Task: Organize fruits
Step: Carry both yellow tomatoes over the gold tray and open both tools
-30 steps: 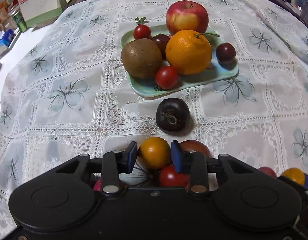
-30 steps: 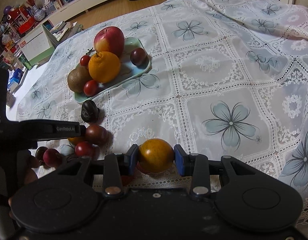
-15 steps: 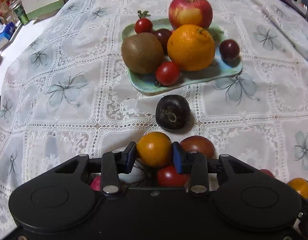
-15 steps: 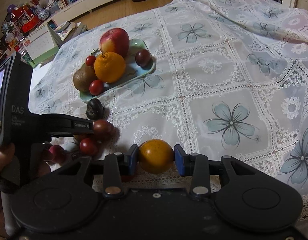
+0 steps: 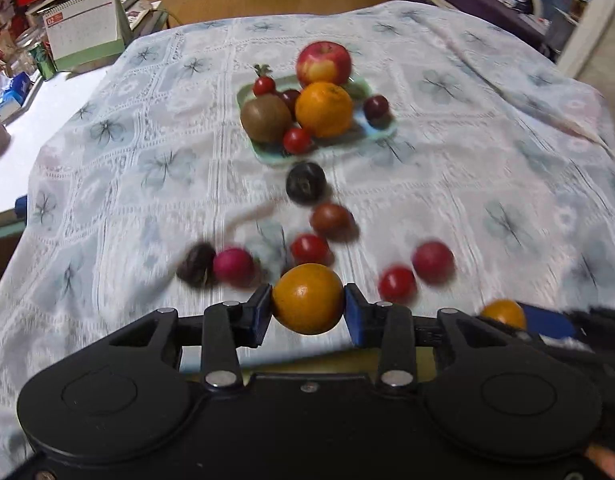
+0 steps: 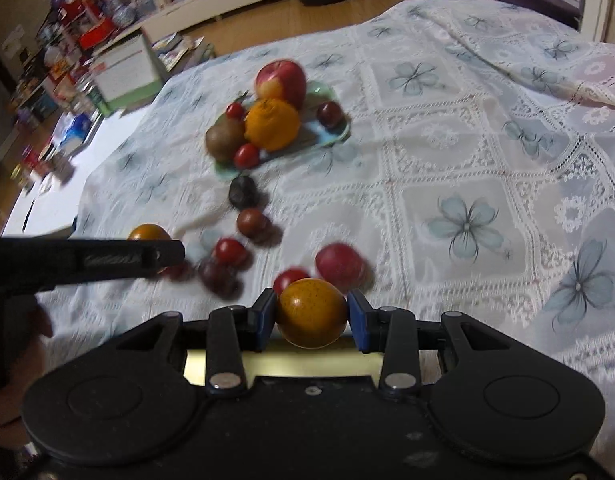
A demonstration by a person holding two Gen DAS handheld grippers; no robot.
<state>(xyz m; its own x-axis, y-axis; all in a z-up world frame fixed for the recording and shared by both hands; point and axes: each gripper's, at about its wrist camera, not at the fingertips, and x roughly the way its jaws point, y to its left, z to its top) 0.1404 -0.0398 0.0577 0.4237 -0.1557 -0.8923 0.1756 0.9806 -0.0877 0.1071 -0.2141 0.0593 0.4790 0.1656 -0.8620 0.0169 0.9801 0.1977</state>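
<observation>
My left gripper is shut on a small orange fruit and holds it above the cloth. My right gripper is shut on another small orange fruit, also lifted. A pale green plate farther back holds an apple, an orange, a kiwi and small red and dark fruits. Several small red, brown and dark fruits lie loose between plate and grippers, among them a dark one. The left gripper also shows in the right wrist view.
A lace tablecloth covers the table. A desk calendar and clutter stand at the far left on a white surface. Shelves and wooden floor lie beyond the table.
Both grippers have risen and pulled back with their orange fruits. More loose fruits now show below them. The views are motion-blurred.
</observation>
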